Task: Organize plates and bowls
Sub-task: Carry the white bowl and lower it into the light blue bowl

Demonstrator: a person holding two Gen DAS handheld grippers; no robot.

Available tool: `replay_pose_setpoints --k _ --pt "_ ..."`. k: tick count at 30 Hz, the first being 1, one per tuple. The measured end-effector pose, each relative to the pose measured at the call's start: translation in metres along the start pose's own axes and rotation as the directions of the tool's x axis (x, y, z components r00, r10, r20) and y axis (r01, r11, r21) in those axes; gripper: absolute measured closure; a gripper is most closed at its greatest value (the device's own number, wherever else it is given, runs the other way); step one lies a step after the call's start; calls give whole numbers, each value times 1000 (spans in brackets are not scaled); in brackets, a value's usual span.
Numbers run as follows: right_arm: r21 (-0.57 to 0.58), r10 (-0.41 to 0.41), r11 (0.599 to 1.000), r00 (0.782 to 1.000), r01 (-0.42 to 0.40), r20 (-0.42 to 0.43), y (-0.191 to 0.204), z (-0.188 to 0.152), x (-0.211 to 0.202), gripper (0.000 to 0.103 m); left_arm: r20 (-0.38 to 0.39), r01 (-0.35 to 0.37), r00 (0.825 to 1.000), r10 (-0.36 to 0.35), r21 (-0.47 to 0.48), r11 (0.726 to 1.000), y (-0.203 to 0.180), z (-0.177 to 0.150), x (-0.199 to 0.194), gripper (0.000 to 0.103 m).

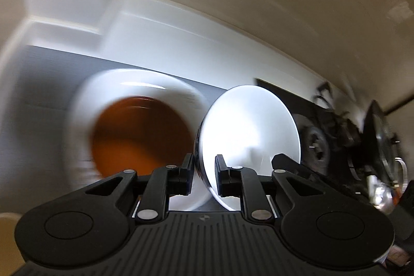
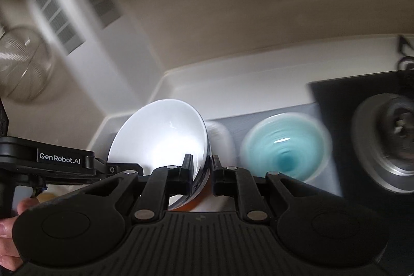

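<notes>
In the left wrist view my left gripper (image 1: 204,172) is shut on the rim of a white bowl (image 1: 248,131) and holds it tilted on edge. To its left lies a blurred white plate (image 1: 108,95) with an orange-brown bowl (image 1: 139,136) on it. In the right wrist view my right gripper (image 2: 201,172) is shut on the rim of a white bowl (image 2: 160,133) with a dark rim, also tilted. A teal bowl (image 2: 284,146), blurred, sits on the grey counter to the right. The left gripper's body (image 2: 51,162) shows at the left edge.
A black stove with a burner (image 2: 388,144) lies at the right. Its burners (image 1: 315,144) and a glass lid (image 1: 383,136) show in the left wrist view. A white backsplash ledge (image 1: 181,30) runs behind the counter. A wire strainer (image 2: 23,64) hangs at the left.
</notes>
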State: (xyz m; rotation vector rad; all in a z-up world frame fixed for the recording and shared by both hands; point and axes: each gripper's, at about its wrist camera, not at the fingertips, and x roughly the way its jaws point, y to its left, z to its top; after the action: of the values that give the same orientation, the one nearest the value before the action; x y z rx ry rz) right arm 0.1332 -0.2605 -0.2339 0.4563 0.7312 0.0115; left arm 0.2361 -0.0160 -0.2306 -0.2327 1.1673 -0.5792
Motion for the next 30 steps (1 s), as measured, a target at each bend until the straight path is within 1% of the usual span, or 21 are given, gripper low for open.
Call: replay_pose_setpoints --k 2,4,6,8,13,16,19,25,27,30 --pt "15 -28 999 999 28 19 -24 5 -4 90 -48 42 998 -42 -7 999 -11 9 21 85" --pt "39 -43 998 999 42 24 -46 8 -3 90 -77 56 995 -57 -24 998 -19 14 39 85" --pt "49 -57 997 998 56 22 -62 8 0 90 -90 38 995 -38 -3 999 -35 18 59 85" --pt "47 -72 996 997 71 13 -73 7 7 90 -97 0 995 2 24 1000 -47 19 71 85" --pt "88 -71 994 997 72 -8 -98 2 22 91 -118 -65 990 72 65 996 -66 21 94 85" --pt "93 -71 993 997 72 -16 -106 1 30 91 -136 -103 984 117 105 989 -78 20 108 85" --pt "89 -72 993 997 74 -21 -112 0 34 91 -132 -130 980 147 131 983 -81 20 114 85" --pt "88 -77 993 996 80 -36 -116 1 44 91 -140 -159 974 178 139 977 -84 23 127 85" --pt "110 -73 991 997 77 -41 -119 0 47 91 -144 -167 972 188 144 975 -84 24 130 85" --pt "95 -86 991 995 90 -46 -118 0 53 92 -157 -156 972 175 122 980 -79 25 134 85"
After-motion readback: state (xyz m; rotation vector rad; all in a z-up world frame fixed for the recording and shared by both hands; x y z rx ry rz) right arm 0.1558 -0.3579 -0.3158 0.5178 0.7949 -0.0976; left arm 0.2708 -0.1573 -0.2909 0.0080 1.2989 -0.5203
